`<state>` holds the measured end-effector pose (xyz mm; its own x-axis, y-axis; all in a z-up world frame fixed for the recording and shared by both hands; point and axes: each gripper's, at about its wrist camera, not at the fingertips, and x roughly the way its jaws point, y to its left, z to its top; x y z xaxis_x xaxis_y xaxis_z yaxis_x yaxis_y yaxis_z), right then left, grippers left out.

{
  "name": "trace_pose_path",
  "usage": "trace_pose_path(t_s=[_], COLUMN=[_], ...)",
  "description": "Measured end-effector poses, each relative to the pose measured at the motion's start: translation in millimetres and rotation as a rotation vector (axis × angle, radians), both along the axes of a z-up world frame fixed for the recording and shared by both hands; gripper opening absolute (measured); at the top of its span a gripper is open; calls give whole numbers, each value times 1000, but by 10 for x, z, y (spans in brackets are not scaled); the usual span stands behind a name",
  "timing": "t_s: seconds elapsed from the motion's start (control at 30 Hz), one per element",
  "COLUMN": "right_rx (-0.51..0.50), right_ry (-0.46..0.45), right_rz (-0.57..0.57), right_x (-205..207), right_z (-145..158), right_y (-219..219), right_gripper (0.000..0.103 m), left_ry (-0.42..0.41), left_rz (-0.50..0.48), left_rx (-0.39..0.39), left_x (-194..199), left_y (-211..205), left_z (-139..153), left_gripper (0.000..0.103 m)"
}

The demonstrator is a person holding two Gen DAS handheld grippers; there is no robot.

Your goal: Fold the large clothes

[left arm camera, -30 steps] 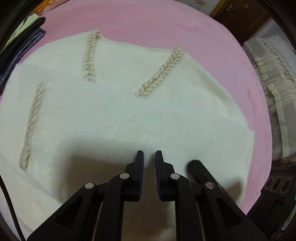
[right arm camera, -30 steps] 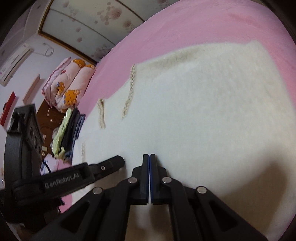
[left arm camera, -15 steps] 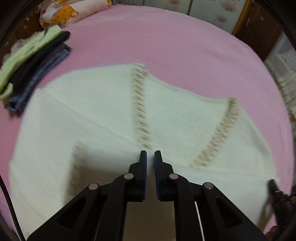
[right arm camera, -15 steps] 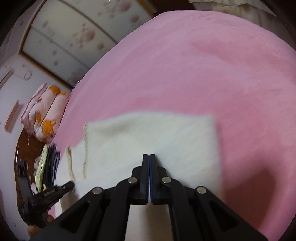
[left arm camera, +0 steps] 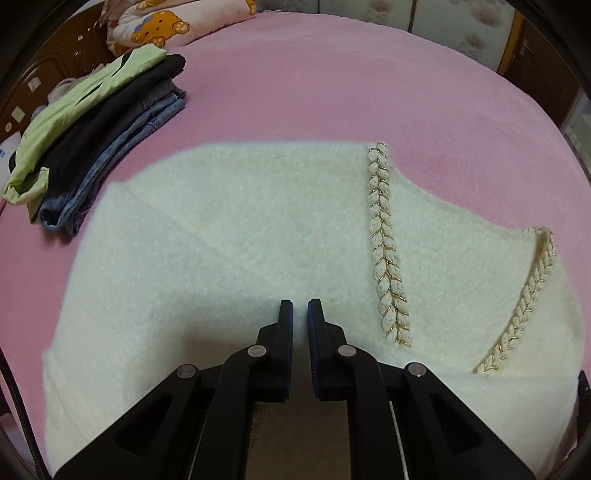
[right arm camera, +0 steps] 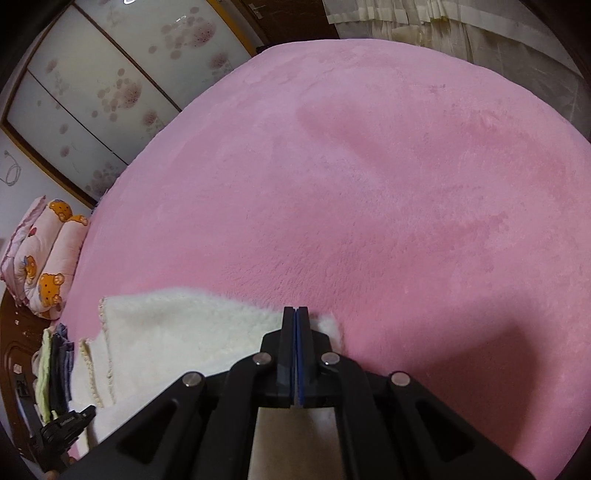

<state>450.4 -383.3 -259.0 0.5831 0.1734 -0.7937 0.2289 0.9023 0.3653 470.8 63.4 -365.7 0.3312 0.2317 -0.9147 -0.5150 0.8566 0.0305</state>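
A cream fluffy garment with braided gold-edged trim strips lies folded flat on the pink bed. My left gripper hovers above its near part, its jaws slightly apart and holding nothing. In the right wrist view the garment lies at the lower left. My right gripper is shut and empty above the garment's right edge. The left gripper also shows in the right wrist view at the bottom left.
A stack of folded clothes, green on black on denim, sits at the bed's far left. A pink bear-print quilt lies behind it. The pink bed cover spreads wide to the right. Wardrobe doors and curtains stand beyond.
Both grippers have pulled back and up from the garment. The left view swung left, bringing the clothes stack into sight. The right view now shows mostly bare bed.
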Motion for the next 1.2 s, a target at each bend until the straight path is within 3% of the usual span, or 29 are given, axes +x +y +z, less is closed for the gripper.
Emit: trace_pose_path(t_s=[0.27,0.37,0.5,0.67,0.83,1.03,1.2], right_rx=[-6,-63,-52,-65,-4,53,70], right_ry=[13,22,-7,18,70,146,228], right_rz=[4,11,22,111,215,331,401], right_x=[59,66,-80,-505,-1028,-1644,-2136], right_z=[-84,-4,216,385,326,302,309], right_y=[-27,52,127,462,799,1008,996], right_gripper=[0,0,0,0,2,2,2], left_ry=[12,18,-86,-92,-95,-57,-2], left_rz=[17,1,-2,-39,-52,-63,-34], left_rx=[-44,-42,-132,-110,-191,-183,-240], left_x=[69,83,-71,-306,-651,-1297,-1802], left_y=[93,107,76,-43,-96,-313,-357], left_z=[49,142,361,582,627,644,558], left_gripper=[8,8,8,18,32,33,35])
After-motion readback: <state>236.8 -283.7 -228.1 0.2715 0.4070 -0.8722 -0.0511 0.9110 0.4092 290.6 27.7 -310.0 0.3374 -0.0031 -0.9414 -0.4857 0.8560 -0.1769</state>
